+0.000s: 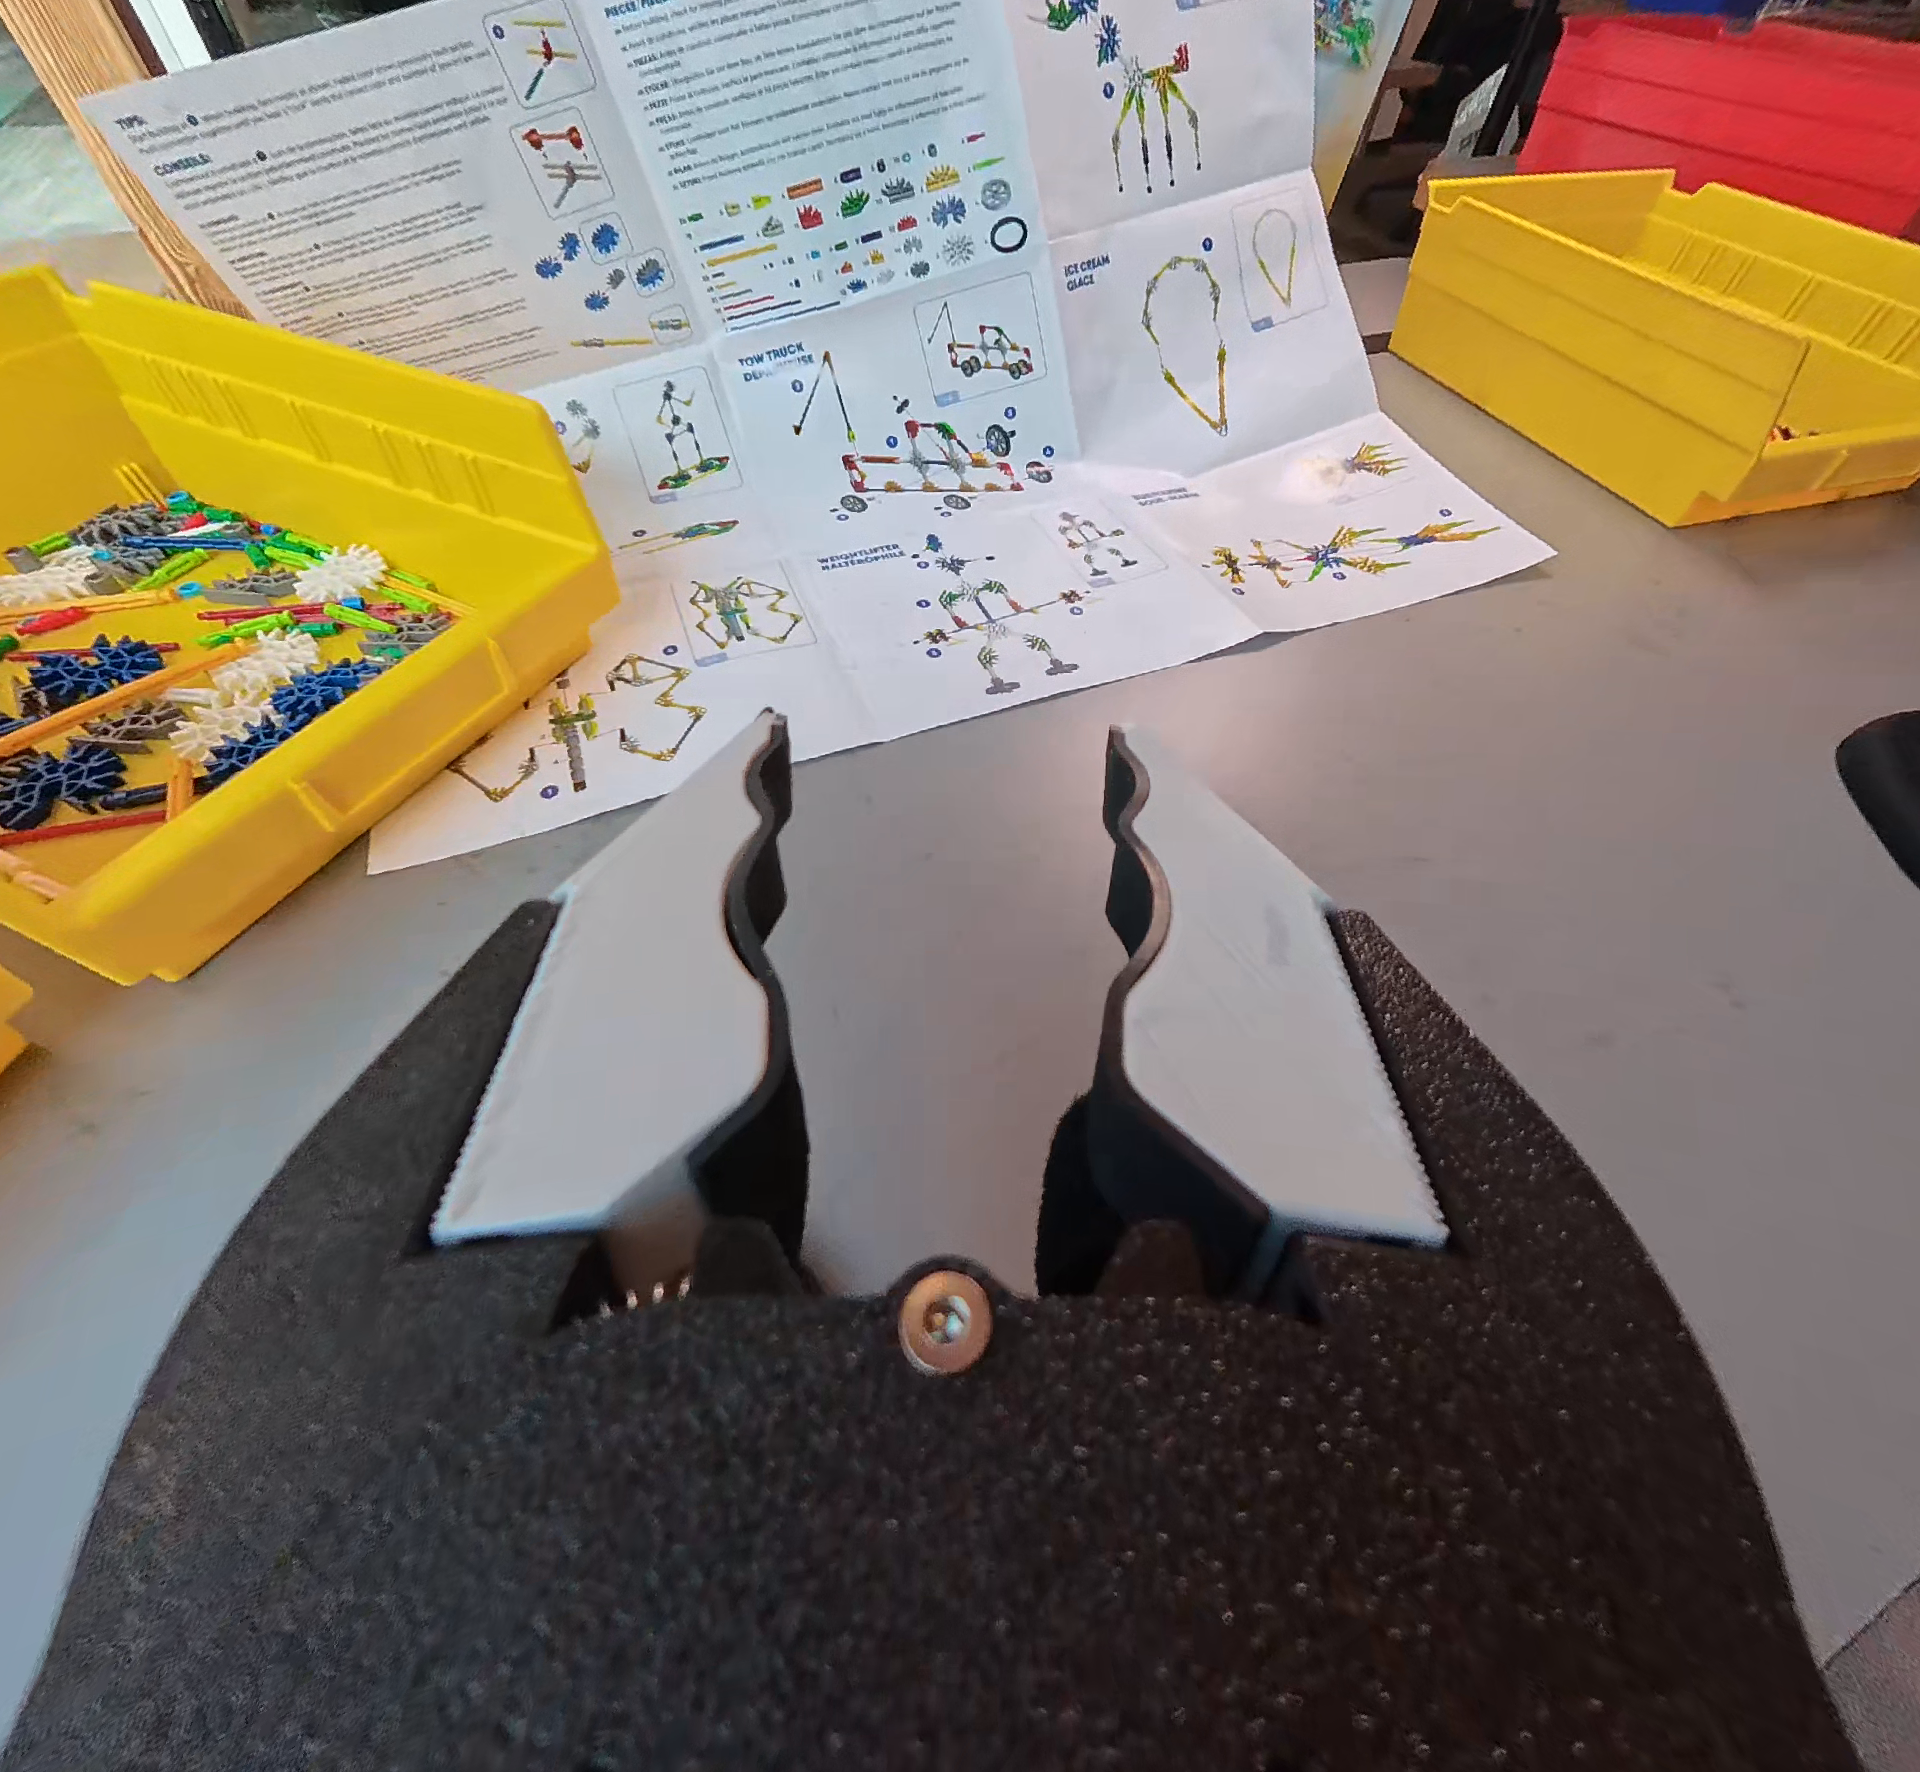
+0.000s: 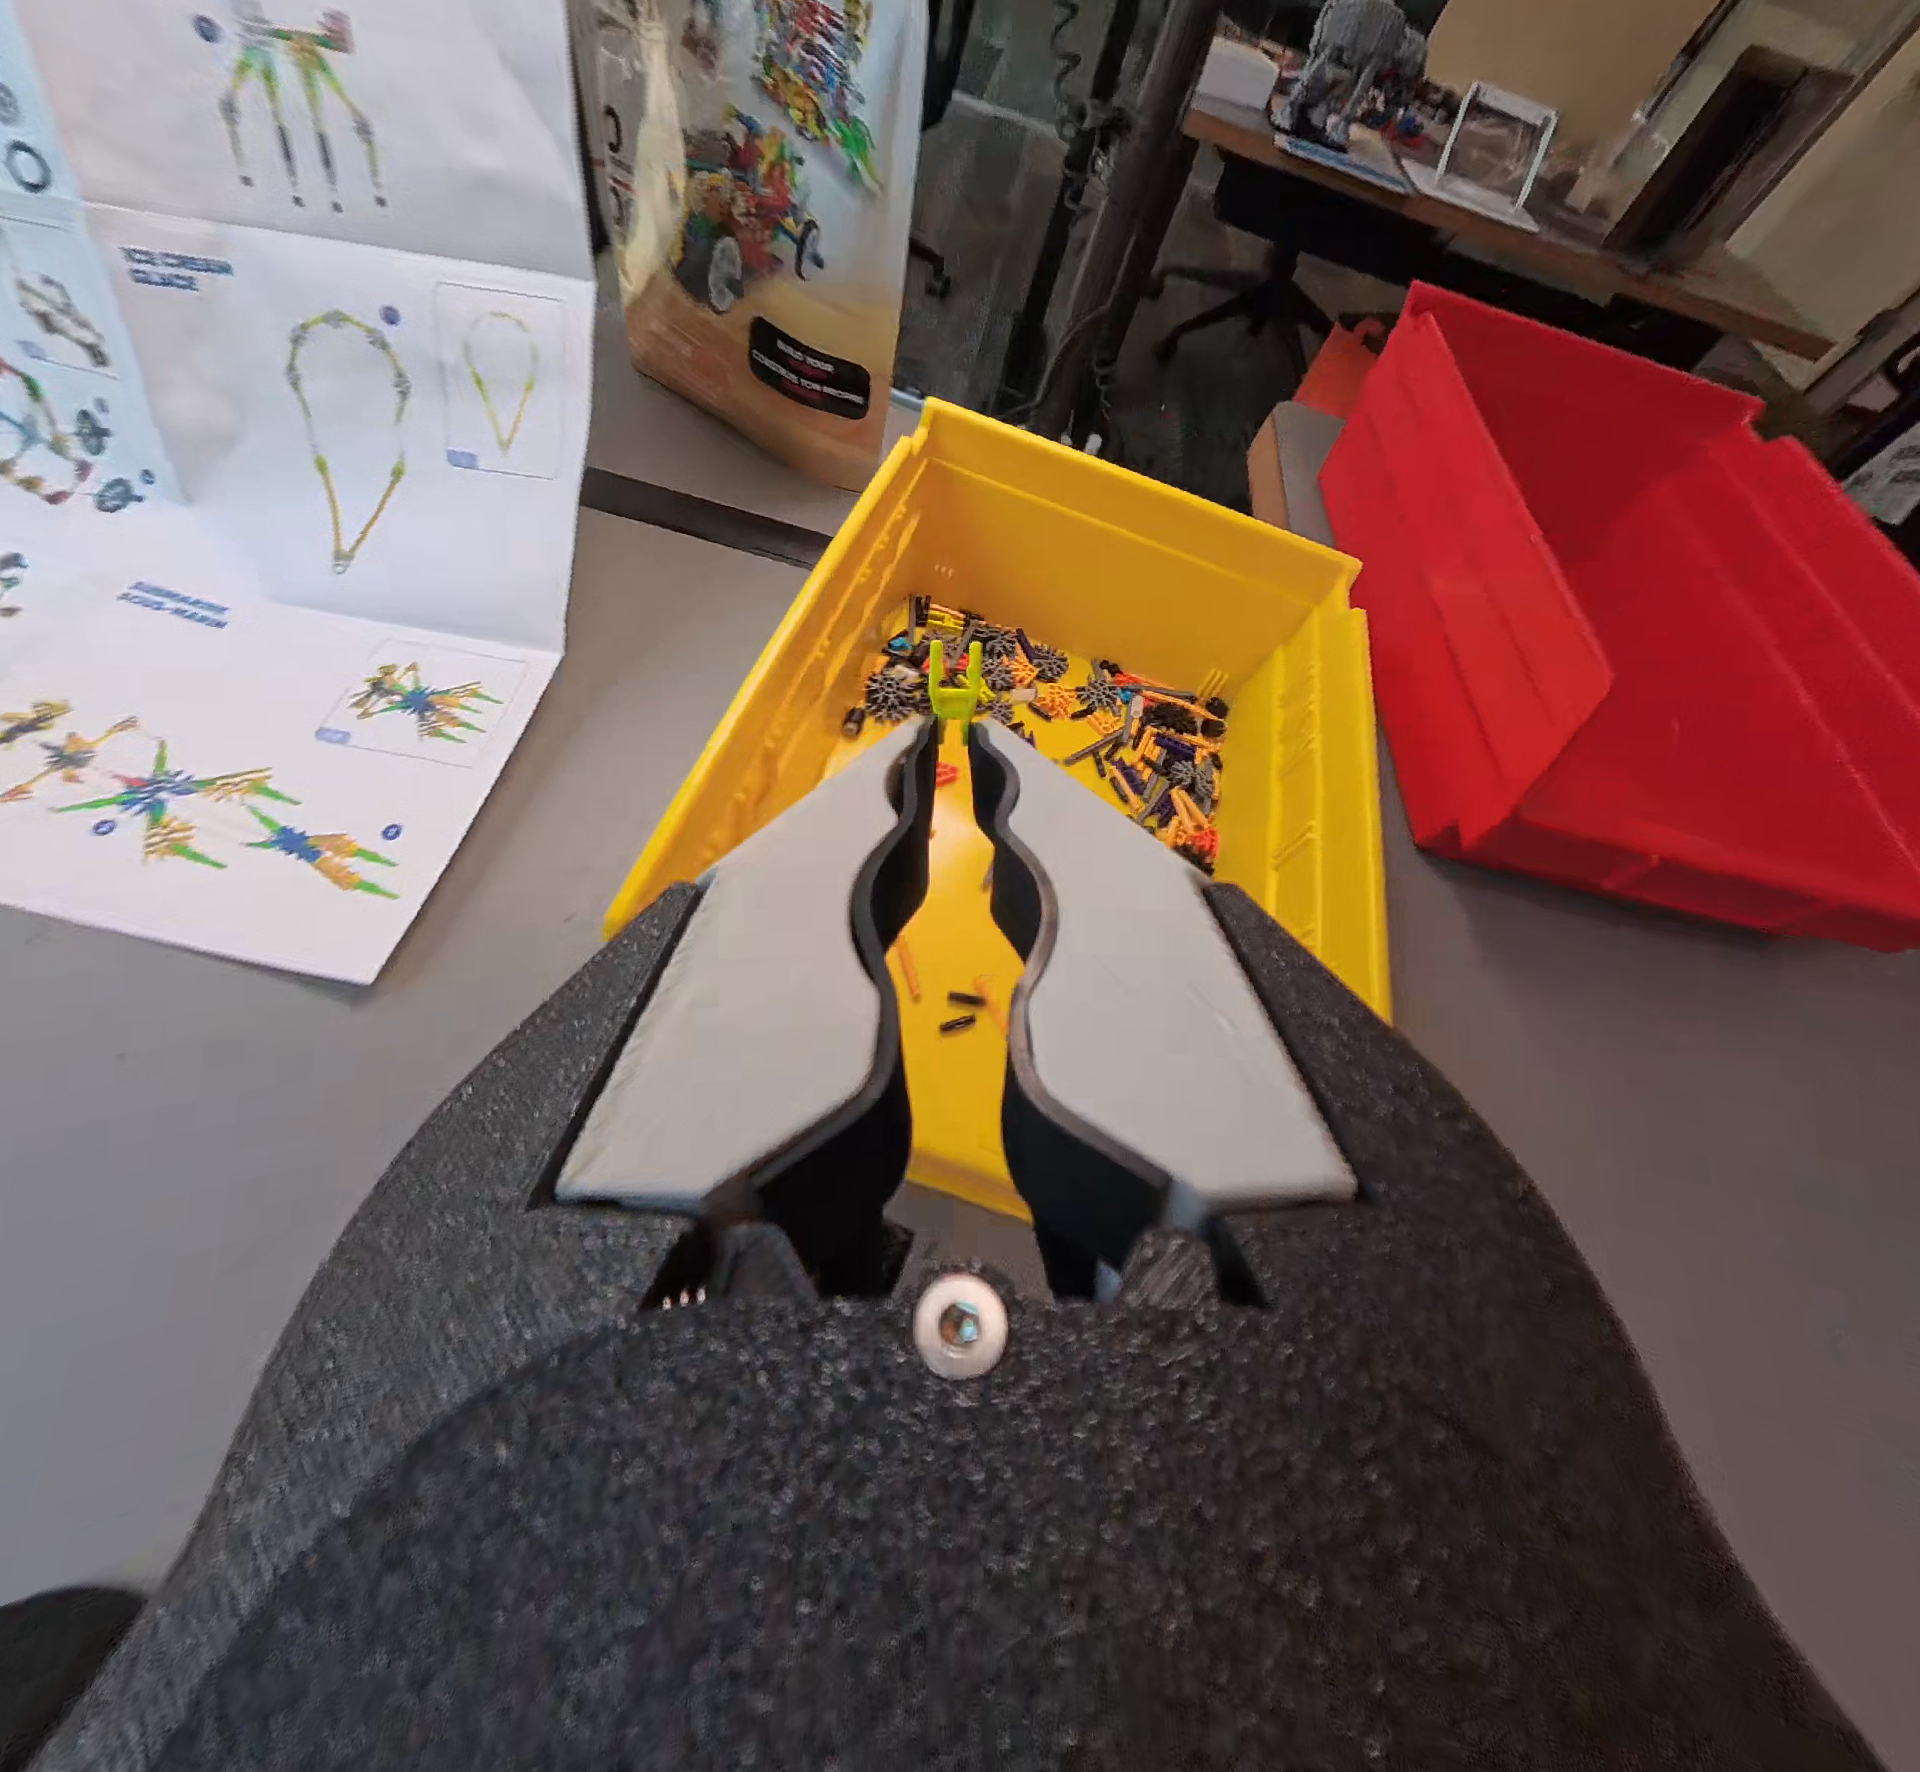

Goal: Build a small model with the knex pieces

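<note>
My left gripper (image 1: 940, 730) is open and empty above the grey table (image 1: 1455, 891), just in front of a folded paper instruction sheet (image 1: 831, 288). A yellow bin (image 1: 343, 787) of coloured rods and snowflake-shaped connectors (image 1: 229, 642) sits to its left. My right gripper (image 2: 948, 735) is shut on a small lime-green connector piece (image 2: 956, 692), held over a second yellow bin (image 2: 1320, 787) with small dark, orange and grey parts (image 2: 1101, 714) at its far end. The part of the green piece between the fingertips is hidden.
A red bin (image 2: 1662, 683) stands right of the second yellow bin. A printed toy bag (image 2: 769, 164) stands behind the sheet. The second yellow bin also shows in the left wrist view (image 1: 1621, 372), with red bins (image 1: 1745, 112) behind it. A workbench with clutter (image 2: 1403, 112) lies beyond. Tip to tip, the grippers are about 55 cm apart.
</note>
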Available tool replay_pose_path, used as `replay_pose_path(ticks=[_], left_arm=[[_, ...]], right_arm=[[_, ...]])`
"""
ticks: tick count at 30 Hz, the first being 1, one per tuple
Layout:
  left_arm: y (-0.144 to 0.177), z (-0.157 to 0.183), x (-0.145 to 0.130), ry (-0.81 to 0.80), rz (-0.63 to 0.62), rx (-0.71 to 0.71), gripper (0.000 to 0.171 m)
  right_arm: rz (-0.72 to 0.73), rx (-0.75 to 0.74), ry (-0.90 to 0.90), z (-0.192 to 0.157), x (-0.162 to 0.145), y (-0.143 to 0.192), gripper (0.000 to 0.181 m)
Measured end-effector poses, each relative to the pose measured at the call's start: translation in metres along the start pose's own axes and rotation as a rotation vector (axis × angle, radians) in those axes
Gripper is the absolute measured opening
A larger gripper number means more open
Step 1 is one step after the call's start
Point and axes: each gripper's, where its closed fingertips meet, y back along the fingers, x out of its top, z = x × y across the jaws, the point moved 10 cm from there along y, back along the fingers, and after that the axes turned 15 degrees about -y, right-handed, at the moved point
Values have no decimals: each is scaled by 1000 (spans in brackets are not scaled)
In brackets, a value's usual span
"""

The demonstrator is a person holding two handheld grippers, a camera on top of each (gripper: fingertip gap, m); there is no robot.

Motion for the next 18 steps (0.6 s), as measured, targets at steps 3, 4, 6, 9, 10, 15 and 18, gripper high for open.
replay_pose_path(ticks=[3, 4, 6, 9, 10, 15, 18], left_arm=[[-2, -6, 5, -27, -12, 12, 64], [-3, -7, 8, -41, -3, 21, 64], [-4, -11, 16, -66, 16, 41, 64], [-7, -13, 28, -78, 52, 48, 64], [-8, -14, 31, -81, 59, 49, 64], [-14, -14, 30, -77, 51, 34, 64], [-13, -10, 22, -71, 38, 27, 64]], right_arm=[[-155, -24, 4, 17, 22, -41, 4], [-230, -13, -6, 21, 27, -53, 5], [-354, -12, 4, 26, 31, -74, 5], [-463, -30, -2, 31, 34, -93, 5], [-466, -45, -4, 32, 36, -98, 4], [-479, -71, -29, 34, 39, -108, 5], [-453, -93, -54, 37, 41, -107, 23]])
